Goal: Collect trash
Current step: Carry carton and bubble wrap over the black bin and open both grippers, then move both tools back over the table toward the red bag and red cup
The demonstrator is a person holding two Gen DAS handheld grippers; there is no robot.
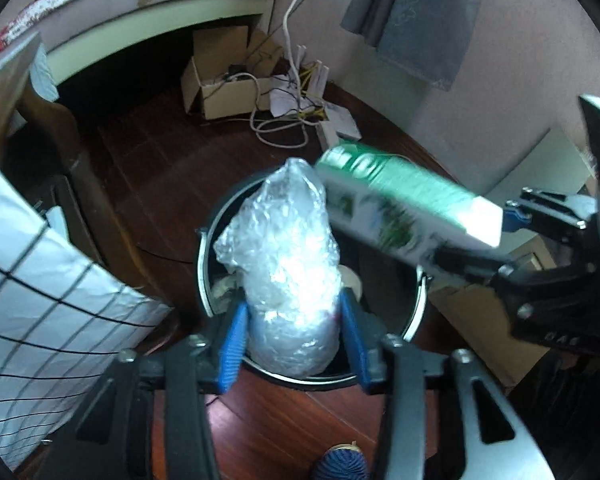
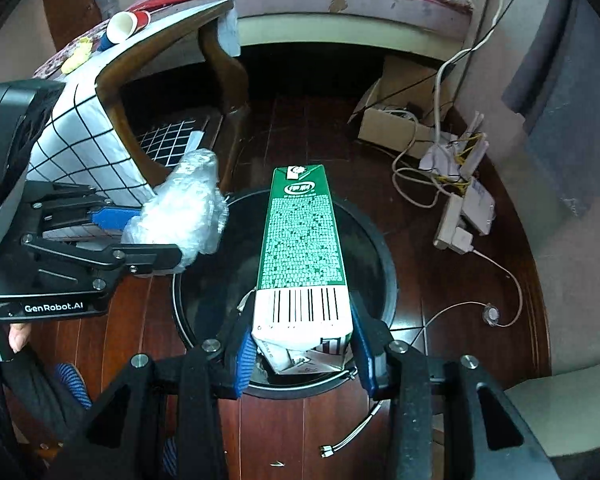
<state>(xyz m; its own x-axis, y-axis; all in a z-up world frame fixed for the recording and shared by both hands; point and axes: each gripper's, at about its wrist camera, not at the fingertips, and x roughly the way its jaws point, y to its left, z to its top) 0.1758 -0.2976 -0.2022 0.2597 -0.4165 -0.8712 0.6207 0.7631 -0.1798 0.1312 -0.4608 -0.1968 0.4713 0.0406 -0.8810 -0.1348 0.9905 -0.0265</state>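
A dark red wooden floor (image 2: 308,432) carries everything here. A round black bin (image 2: 384,280) stands on it, open at the top. Farther back, an open cardboard box (image 2: 384,128) sits near the wall with white cables (image 2: 408,196) looping out across the boards. Just beside them lie a white power strip (image 2: 454,226) and some folded papers (image 2: 456,156). A thin wire (image 2: 512,280) trails nearby.

The left gripper (image 1: 294,344) and right gripper (image 2: 304,348) are pointing downward side by side, each closing its blue-padded fingers (image 1: 232,354) on a held item.
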